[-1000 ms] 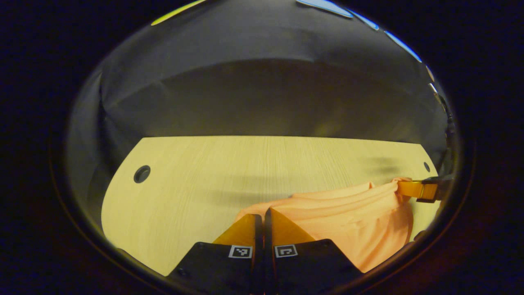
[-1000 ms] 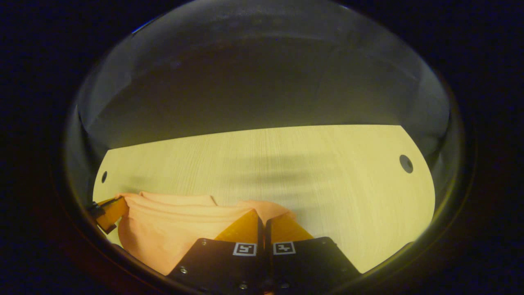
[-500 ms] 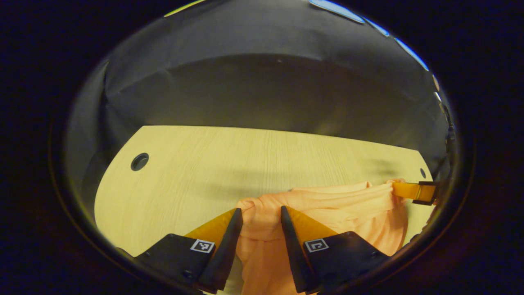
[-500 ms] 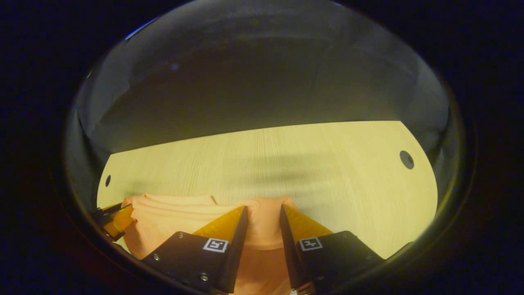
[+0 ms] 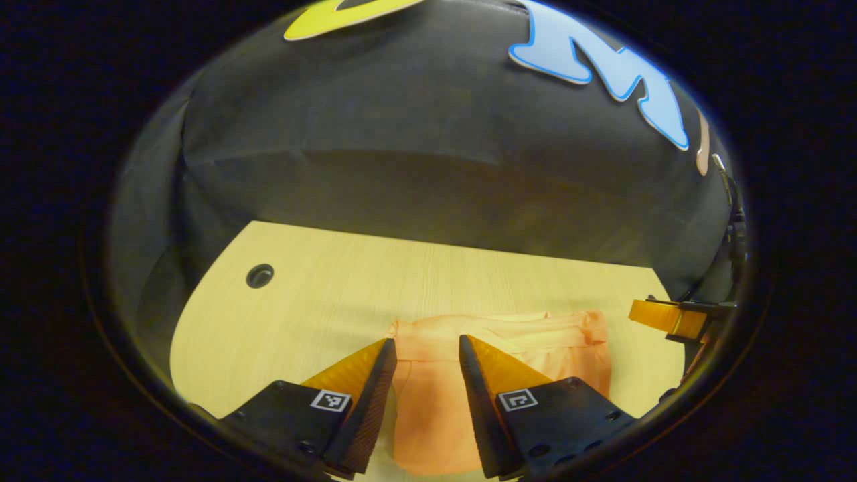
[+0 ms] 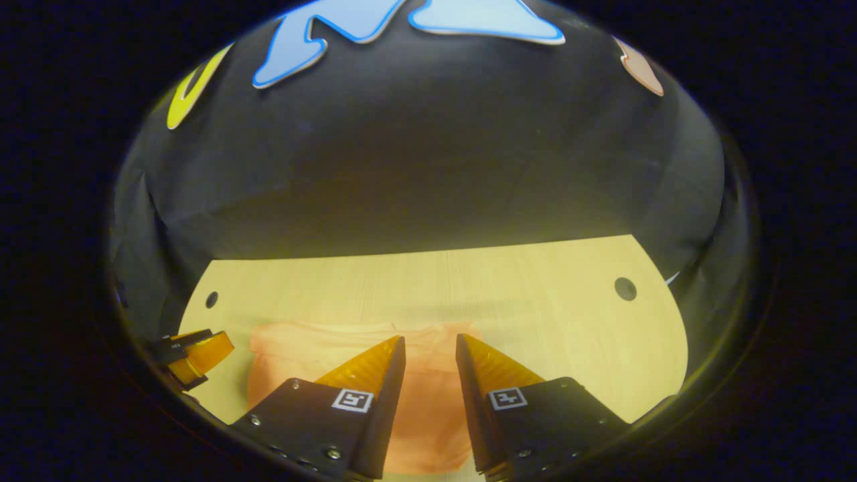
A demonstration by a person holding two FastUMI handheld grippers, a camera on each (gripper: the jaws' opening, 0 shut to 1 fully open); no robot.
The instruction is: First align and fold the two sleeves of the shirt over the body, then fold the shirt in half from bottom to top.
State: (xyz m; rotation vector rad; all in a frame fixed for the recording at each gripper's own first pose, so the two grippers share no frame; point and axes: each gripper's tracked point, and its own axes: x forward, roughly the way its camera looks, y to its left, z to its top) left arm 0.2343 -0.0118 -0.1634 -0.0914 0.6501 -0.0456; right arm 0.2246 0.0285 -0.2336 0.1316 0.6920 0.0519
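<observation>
- shirt (image 5: 499, 348): orange, folded into a compact roughly rectangular bundle, lying flat on the light wood table (image 5: 321, 301). Stacked fold lines run along its far edge; the surface nearer the cameras is smooth with a few soft creases.
- In the right gripper view the shirt (image 6: 315, 348) sits in the lower left-centre, near the table's front edge. Table (image 6: 549, 314) bare to its right, with a round cable hole (image 6: 625, 288) near the far right corner.
- left gripper (image 5: 427, 348): fingers spread wide, nothing between them touching either one. It hovers above the shirt's left end, and the fabric shows through the gap.
- right gripper (image 6: 430, 345): also spread wide, holding nothing, above the shirt's right end, with orange cloth visible in the gap.
- In the left gripper view the right gripper (image 5: 669, 318) sits at the far right edge, just beyond the shirt's right end and apart from the cloth. Cannot tell its opening from that angle.
- In the right gripper view the left gripper (image 6: 197, 351) sits at the lower left, just beside the shirt's left end, not touching it.
- Another cable hole (image 5: 259, 275) at the table's far left. Black cloth wall (image 5: 428, 167) behind the table.
</observation>
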